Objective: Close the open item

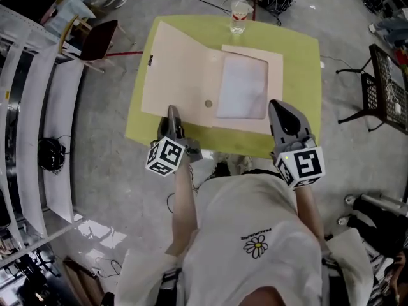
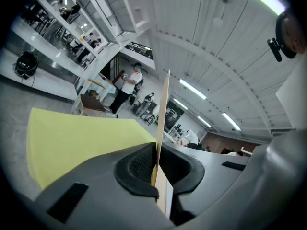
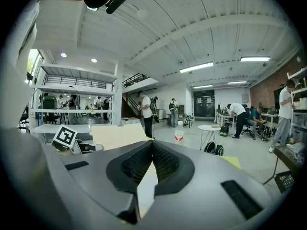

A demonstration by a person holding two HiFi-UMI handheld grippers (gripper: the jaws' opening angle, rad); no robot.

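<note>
Beige folder lies open on a yellow-green table, left flap spread wide, right half holding a white sheet. A small round dot sits near the fold, toward the near edge. A clear bottle stands upright at the table's far edge, just beyond the folder.

Left gripper is at the near edge of the left flap. In the left gripper view its jaws are clenched on the thin board, which is seen edge-on between the pads.

Right gripper is at the folder's near right corner. In the right gripper view its jaws are pressed together on a beige sliver of the folder.

Both grippers are held at the table's near side, well apart from each other.
</note>
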